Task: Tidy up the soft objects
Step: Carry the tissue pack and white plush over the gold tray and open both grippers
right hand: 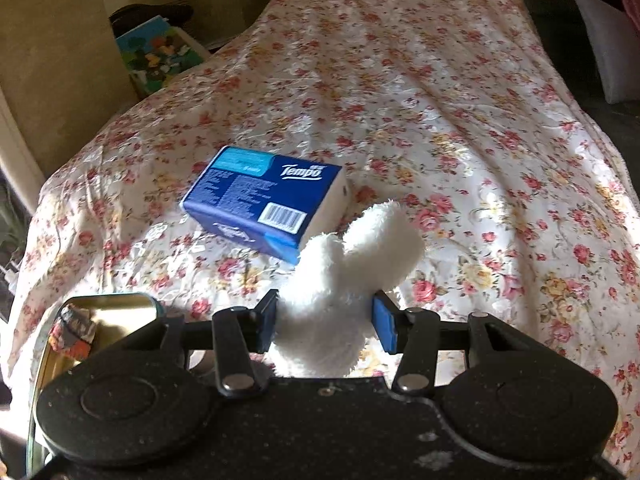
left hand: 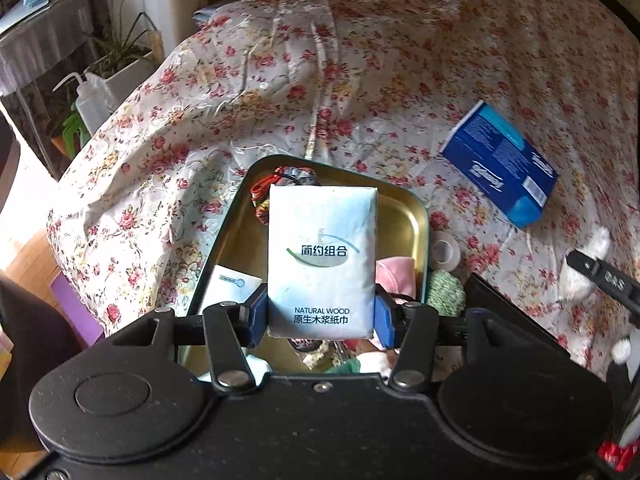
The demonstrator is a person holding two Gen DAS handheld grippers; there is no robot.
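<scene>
A white plastic-wrapped tissue pack (left hand: 322,260) with Chinese print hung upright over the gold-lined metal tin (left hand: 404,216), a fluffy white plush toy (right hand: 344,280) was held above the floral cloth, and a blue Tempo tissue pack (right hand: 264,200) lay flat just beyond it.

A lived-in home was shown, most likely a bedroom or sitting room. A broad surface was draped in a rose-patterned floral cloth (left hand: 400,60), creased and sunlit. Past its left edge, potted houseplants in a white planter (left hand: 124,76) and a plastic squeeze bottle (left hand: 90,104) were kept beside a glass-topped stand (left hand: 36,44), over wooden flooring (left hand: 24,264). A colourful children's book (right hand: 160,56) was propped against a yellow wall (right hand: 52,60), and a grey cushion (right hand: 608,48) was seen at the far right.
</scene>
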